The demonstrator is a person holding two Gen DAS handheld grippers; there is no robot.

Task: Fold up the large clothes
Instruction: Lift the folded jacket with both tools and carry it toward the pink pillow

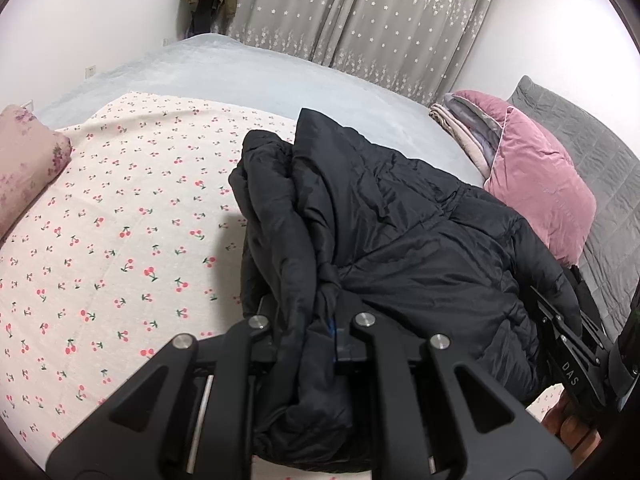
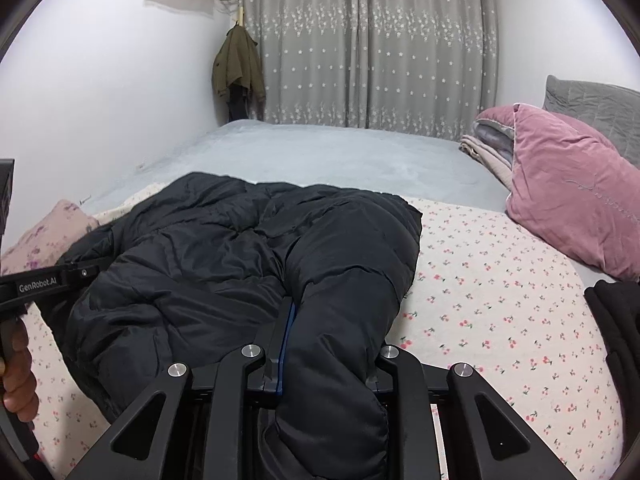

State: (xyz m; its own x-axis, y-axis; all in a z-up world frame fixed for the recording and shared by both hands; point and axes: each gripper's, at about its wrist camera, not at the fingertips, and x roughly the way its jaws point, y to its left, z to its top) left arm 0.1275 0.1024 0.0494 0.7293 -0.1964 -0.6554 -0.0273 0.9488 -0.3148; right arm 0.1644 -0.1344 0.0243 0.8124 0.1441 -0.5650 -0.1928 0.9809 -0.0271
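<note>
The black jacket [image 2: 240, 256] lies bunched mid-frame on the cherry-print bed [image 2: 500, 320]. Both the left gripper [image 1: 320, 320] and right gripper [image 2: 328, 344] have their jaws clamped on its near edge. Fold in hand; next, carry that edge toward the far side evenly.

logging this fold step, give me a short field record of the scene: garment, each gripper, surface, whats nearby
garment: black padded puffer jacket, bunched, partly lifted
left gripper: shut on a gathered fold of the jacket
right gripper: shut on a thick padded section of the jacket
surface: cream cherry-print bedsheet
nearby: pink velvet pillow to the right, grey star-patterned curtain behind the bed
</note>
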